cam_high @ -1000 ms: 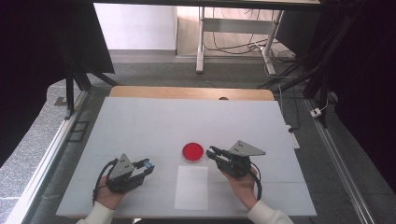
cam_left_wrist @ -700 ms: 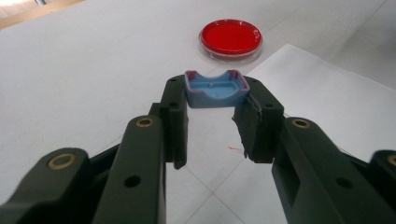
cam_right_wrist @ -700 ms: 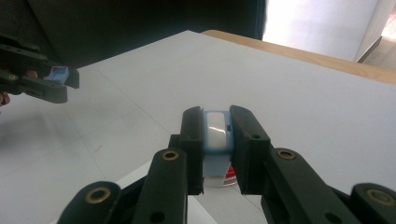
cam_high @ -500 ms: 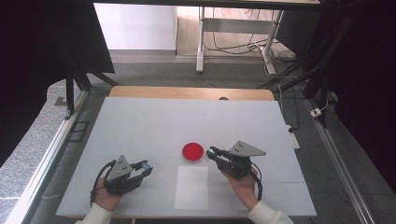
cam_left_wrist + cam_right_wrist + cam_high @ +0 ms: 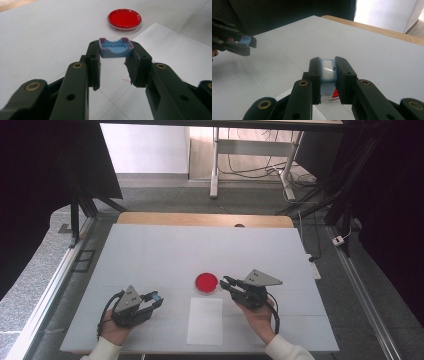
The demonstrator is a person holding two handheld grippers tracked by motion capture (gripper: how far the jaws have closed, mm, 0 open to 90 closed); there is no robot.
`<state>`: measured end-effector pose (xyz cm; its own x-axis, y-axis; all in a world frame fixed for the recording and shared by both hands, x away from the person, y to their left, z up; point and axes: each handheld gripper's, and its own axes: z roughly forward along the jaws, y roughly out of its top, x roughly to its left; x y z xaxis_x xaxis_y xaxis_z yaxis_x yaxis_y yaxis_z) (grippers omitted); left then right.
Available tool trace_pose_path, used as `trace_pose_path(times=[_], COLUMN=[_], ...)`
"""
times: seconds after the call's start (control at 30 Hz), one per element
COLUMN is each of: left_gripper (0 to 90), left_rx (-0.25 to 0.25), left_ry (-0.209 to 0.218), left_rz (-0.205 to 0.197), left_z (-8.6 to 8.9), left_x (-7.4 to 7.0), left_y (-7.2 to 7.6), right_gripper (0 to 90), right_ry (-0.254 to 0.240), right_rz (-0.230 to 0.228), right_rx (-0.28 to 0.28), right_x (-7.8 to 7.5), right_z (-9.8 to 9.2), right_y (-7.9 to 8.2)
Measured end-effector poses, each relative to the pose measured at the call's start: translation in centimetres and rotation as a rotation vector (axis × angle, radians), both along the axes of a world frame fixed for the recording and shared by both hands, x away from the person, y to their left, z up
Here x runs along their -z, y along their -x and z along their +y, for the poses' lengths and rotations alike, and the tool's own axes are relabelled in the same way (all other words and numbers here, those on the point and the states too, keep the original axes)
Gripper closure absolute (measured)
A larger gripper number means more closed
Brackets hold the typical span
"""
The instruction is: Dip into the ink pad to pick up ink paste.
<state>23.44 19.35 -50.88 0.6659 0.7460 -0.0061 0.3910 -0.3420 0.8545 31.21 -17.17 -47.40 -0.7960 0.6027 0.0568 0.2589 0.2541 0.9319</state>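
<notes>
A red petri dish (image 5: 206,282) lies near the middle of the white table (image 5: 200,250). My left gripper (image 5: 156,299) rests at the front left, shut on a small blue tray-shaped piece (image 5: 115,47) held across its tips. In the left gripper view the dish (image 5: 124,18) lies ahead of the jaws. My right gripper (image 5: 226,281) sits just right of the dish, pointing left at it. In the right gripper view, the right gripper (image 5: 327,65) is shut on a blue and white piece (image 5: 327,71), with a red sliver of the dish (image 5: 335,94) below it.
A white paper sheet (image 5: 205,320) lies at the front between the two hands. A wooden strip (image 5: 200,219) borders the table's far edge. In the right gripper view the left gripper (image 5: 244,43) shows far off at the left. Dark frames and cables stand beyond the table.
</notes>
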Motion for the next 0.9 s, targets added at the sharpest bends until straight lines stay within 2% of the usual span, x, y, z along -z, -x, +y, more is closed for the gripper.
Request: trace_pose_path(times=[0.33,0.9], left_gripper=[65.1,65.0], left_rx=[0.004,0.011], left_ry=[-0.003,-0.002], left_rz=[0.009,0.015], left_z=[-0.2,-0.4], left_x=[0.1,0.2], left_y=[-0.2,-0.2], right_gripper=[74.8,74.8], right_ry=[0.026,0.054], right_rz=[0.01,0.046], right_rx=[-0.008,-0.015], right_x=[-0.4,0.2], right_z=[0.6,2.2], right_y=[-1.0,-3.1])
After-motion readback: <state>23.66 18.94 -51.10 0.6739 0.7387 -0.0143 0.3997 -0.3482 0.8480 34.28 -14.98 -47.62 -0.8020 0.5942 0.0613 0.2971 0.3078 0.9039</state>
